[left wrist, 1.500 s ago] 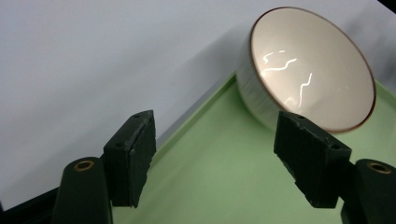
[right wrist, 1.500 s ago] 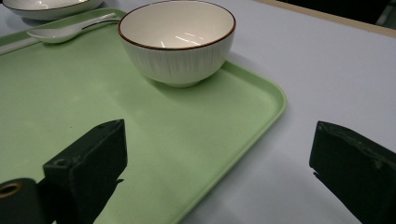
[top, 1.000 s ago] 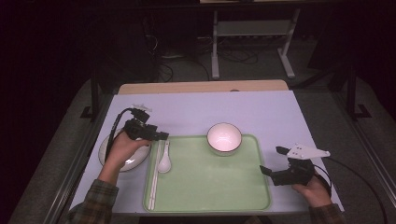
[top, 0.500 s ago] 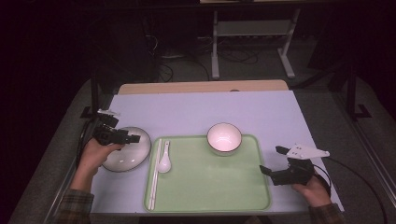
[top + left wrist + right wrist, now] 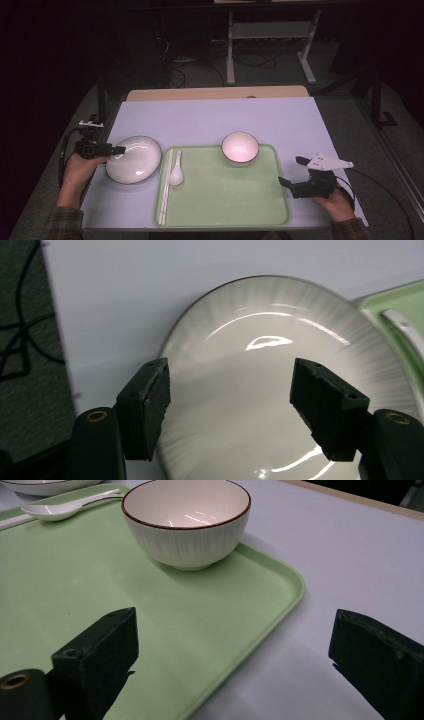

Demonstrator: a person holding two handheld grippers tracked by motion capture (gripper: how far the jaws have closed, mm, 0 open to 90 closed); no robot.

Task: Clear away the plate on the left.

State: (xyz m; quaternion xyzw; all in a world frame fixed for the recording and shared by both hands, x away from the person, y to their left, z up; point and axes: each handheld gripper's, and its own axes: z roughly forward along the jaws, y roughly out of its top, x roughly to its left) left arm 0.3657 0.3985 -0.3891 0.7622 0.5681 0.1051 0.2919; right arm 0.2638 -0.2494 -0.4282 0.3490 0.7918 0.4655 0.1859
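Currently, the left hand-held gripper [image 5: 119,149] is held at the 9 o'clock edge of a white plate [image 5: 134,159], which lies on the lilac table [image 5: 200,120] just beside the 9 o'clock side of a green tray [image 5: 225,200]. In the left gripper view its jaws are seen standing apart over the plate [image 5: 280,385], the pads clear of the rim and nothing clamped between them; they have just been closing a little. The left hand-held gripper [image 5: 230,412] is pointed toward 3 o'clock across the plate, whose glossy inside is lit by a bright reflection. On the tray, a white spoon [image 5: 176,172] and a pair of pale chopsticks [image 5: 165,187] are laid side by side along the 9 o'clock edge, running from 12 to 6 o'clock. A white bowl [image 5: 240,148] with a dark rim is stood upright at the tray's 12 o'clock edge. The right hand-held gripper [image 5: 291,172] is held at the tray's 3 o'clock edge, well apart from the bowl, with its jaws spread wide and empty. In the right gripper view the right hand-held gripper [image 5: 235,657] is seen straddling the tray's rim [image 5: 280,610], one jaw over the green surface and the other over the table [image 5: 350,555], with the bowl [image 5: 187,522] farther ahead and the spoon [image 5: 65,507] beyond it toward 10 o'clock.
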